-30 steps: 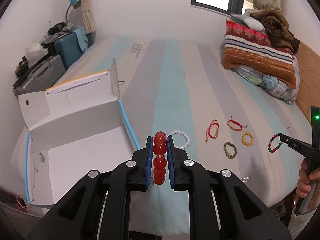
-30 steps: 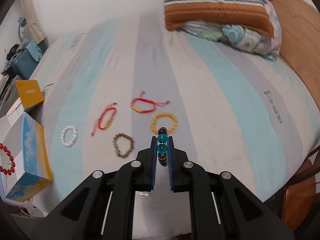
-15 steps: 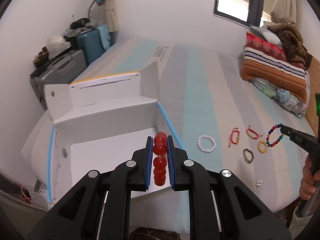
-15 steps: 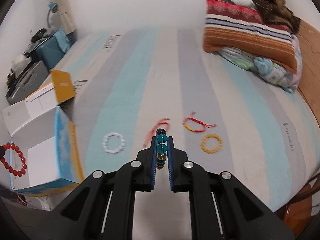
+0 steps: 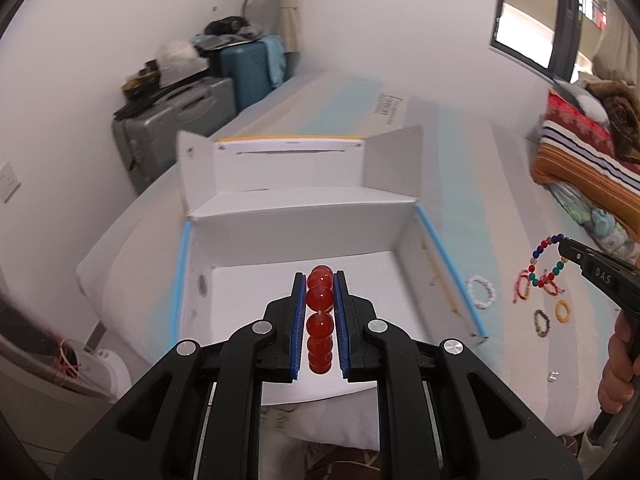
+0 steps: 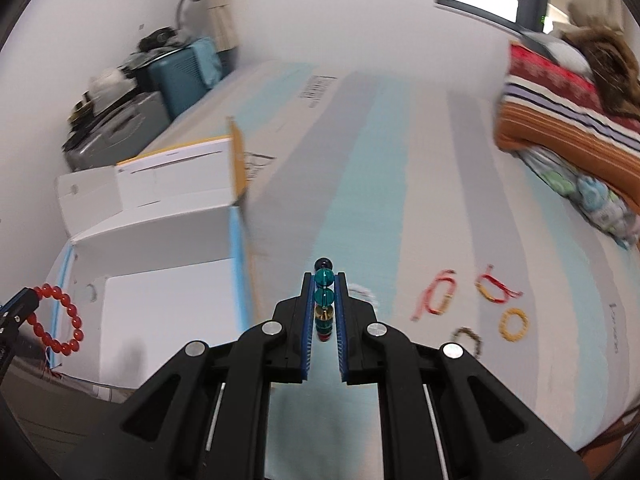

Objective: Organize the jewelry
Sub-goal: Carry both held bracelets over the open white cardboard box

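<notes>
**Two bracelets held over the bed**

The left gripper (image 5: 319, 316) was clamped on a red bead bracelet (image 5: 320, 320), above the open white box (image 5: 400, 224). The right gripper (image 6: 324, 312) pinched a multicoloured bead bracelet (image 6: 323, 300) over the striped bed (image 6: 360, 160). Five bracelets lay beside the box.
</notes>
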A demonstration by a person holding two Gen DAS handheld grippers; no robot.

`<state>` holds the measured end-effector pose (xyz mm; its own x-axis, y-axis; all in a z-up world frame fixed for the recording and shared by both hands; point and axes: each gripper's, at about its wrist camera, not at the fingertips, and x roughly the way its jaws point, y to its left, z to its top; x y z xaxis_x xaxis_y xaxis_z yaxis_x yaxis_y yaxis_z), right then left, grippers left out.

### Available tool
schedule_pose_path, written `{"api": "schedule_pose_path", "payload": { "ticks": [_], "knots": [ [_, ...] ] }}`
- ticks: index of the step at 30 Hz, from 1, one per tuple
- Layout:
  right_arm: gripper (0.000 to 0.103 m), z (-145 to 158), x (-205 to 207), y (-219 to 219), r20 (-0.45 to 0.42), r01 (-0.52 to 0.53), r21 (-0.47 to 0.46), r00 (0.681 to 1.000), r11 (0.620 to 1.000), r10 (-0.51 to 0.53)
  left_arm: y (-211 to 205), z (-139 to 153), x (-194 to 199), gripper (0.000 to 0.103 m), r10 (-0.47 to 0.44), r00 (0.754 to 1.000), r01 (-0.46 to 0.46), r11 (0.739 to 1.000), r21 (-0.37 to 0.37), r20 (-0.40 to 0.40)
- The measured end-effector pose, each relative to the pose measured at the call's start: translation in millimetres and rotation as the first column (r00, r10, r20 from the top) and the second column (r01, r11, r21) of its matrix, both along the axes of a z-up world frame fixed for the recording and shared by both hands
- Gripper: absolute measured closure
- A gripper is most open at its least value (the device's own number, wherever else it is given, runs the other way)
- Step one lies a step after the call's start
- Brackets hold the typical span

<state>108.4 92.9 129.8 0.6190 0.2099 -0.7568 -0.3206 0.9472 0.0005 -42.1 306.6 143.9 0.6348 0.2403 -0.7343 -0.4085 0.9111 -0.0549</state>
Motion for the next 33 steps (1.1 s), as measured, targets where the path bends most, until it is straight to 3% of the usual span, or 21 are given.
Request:
{"api": "schedule_pose_path", "payload": {
  "ticks": [9,16,25,33],
  "knots": [
    [0.094,-13.3,-14.0,74.8,-0.006,-0.128,-0.002,0.992,0.992,0.128,38.8,-18.3,-16.1,0.090,0.065,0.997,-0.065,0.998,-0.006,-0.039],
    [0.094,-49.8,-9.0,117.5,-0.069,-0.178,-0.020,0.982,0.984,0.176,55.8,-50.0,-6.9,0.090,0.078,0.993,-0.082,0.996,-0.038,-0.090],
    [0.094,-103.6,1.9,143.8,-0.161,-0.210,-0.074,0.967,0.975,0.196,68.5,-90.0,11.0,0.090,0.076,0.987,-0.087,0.993,-0.074,-0.145],
    [0.094,-130.4,9.6,153.8,-0.216,-0.215,-0.091,0.958,0.972,0.191,73.2,-115.4,25.7,0.090,0.065,0.981,-0.083,0.993,-0.090,-0.183]
  ]
}}
